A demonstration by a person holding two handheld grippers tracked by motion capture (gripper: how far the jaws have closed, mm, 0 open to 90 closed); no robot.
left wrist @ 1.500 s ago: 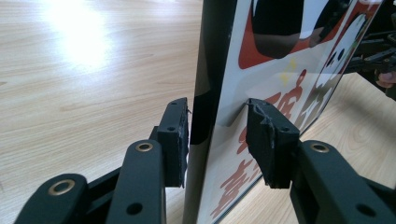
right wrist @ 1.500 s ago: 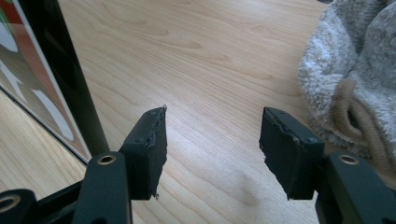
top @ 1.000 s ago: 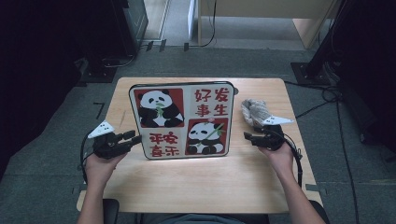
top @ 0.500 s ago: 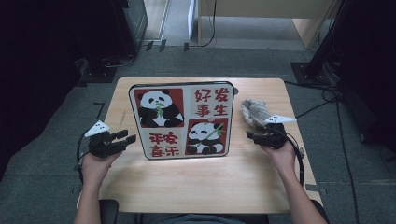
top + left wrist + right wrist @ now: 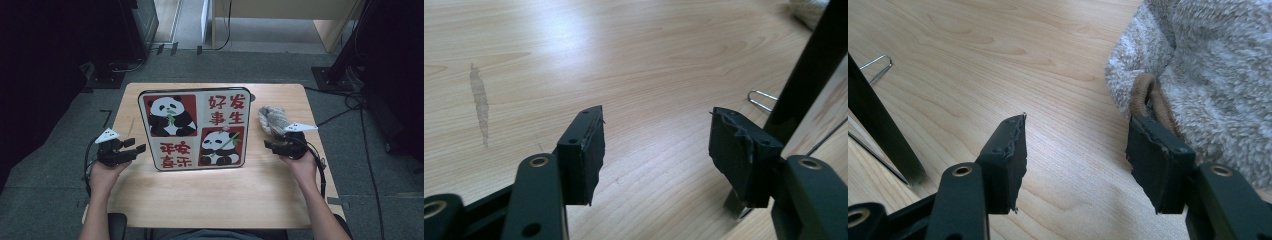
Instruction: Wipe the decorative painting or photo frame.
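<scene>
A square picture board (image 5: 195, 127) with two pandas and red characters stands mid-table. My left gripper (image 5: 138, 146) sits just off its left edge. In the left gripper view the left gripper (image 5: 657, 110) is open over bare wood, its jaws have just been opening, and nothing is between them. The board's dark edge (image 5: 804, 75) rises at the right. My right gripper (image 5: 270, 145) rests off the board's right edge. In the right gripper view the right gripper (image 5: 1078, 120) is open and empty, with a grey fluffy cloth (image 5: 1208, 75) against its right finger (image 5: 1155, 160).
The fluffy cloth (image 5: 272, 120) lies behind the right hand and has a brown loop (image 5: 1148, 100). A wire loop (image 5: 761, 100) lies on the wood by the board's edge. The wooden table (image 5: 210, 195) has bare room in front of the board. Cables trail on the floor at the right.
The left hand has slid a little left and away from the board's left edge, and its jaws stand wider apart. The right hand and the board have not moved.
</scene>
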